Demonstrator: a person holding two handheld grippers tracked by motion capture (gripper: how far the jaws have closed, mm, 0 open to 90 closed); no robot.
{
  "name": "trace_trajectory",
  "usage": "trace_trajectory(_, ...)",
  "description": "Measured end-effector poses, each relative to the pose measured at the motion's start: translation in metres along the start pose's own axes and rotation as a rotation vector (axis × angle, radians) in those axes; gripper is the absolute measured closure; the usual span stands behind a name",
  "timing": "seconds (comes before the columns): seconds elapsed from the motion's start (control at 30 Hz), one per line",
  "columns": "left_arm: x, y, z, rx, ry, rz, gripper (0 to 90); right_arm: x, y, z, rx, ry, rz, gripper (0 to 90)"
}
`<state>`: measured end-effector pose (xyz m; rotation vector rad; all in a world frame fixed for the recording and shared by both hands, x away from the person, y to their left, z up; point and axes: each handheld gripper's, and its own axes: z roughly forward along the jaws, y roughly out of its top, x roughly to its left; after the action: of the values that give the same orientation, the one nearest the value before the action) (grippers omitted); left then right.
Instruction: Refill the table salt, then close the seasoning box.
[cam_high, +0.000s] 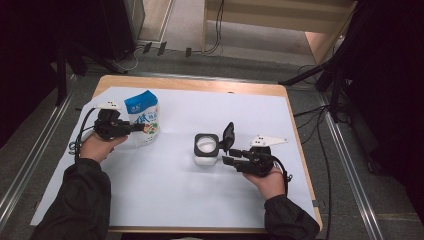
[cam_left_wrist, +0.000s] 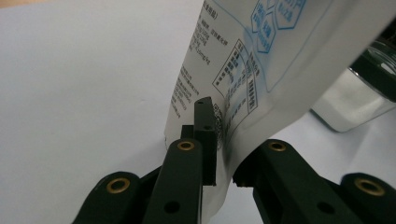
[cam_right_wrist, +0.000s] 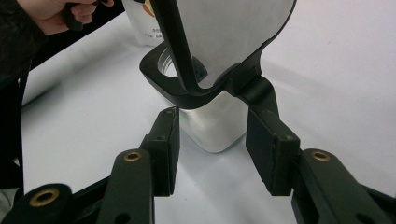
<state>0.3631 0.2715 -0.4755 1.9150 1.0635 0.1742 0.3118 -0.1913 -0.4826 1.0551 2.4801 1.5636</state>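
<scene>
While the pouch (cam_high: 144, 118) stands upright on the white sheet (cam_high: 165, 190) at the table's left side, the left gripper (cam_high: 139, 128) reaches in from its left edge, level with the pouch's lower half. In the left gripper view, the jaws stand narrow with the pouch's (cam_left_wrist: 261, 70) printed side panel running between them; one pad lies against the film, and whether the other presses it cannot be told. The left hand (cam_high: 97, 146) grips the tool's body just left of the pouch.

Near the middle of the sheet sits the jar (cam_high: 206, 150), a squarish clear container with a black collar and its hinged lid (cam_high: 228, 136) flipped up on the right. The right gripper (cam_high: 227, 156) lies low and level just to the jar's right, its tips beside the wall below the lid hinge. In the right gripper view, the jaws stand about half apart on either side of the jar's (cam_right_wrist: 212, 126) near corner, a gap visible between each pad and the wall, with the raised lid (cam_right_wrist: 229, 37) towering above them. The right hand (cam_high: 270, 181) holds that tool from the near right.

Pouch and jar stand well apart, the bare sheet between them, and the left hand (cam_right_wrist: 56, 14) appears in the right gripper view beyond the jar.
</scene>
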Motion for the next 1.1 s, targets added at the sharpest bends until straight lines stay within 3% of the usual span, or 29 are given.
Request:
trace_trajectory(0.33, -0.001, -0.001, 0.000, 0.009, -0.007, -0.022, 77.6, -0.001, 0.001, -0.001, -0.005, -0.007, 0.004, 56.5)
trace_trajectory(0.5, -0.002, 0.000, 0.000, 0.007, -0.012, -0.046, 61.7, -0.002, 0.002, -0.001, -0.009, -0.007, 0.002, 56.4)
trace_trajectory(0.8, -0.007, 0.001, -0.003, 0.003, -0.001, -0.020, 44.2, -0.003, 0.003, -0.002, -0.012, -0.010, 0.003, 56.4)
trace_trajectory(0.93, -0.009, 0.001, -0.006, 0.009, 0.004, -0.002, 40.7, -0.005, 0.005, -0.003, -0.016, -0.018, 0.000, 56.2)
trace_trajectory(1.1, -0.011, 0.000, -0.011, 0.005, 0.014, -0.007, 39.6, -0.006, 0.007, -0.003, 0.002, -0.033, -0.017, 56.2)
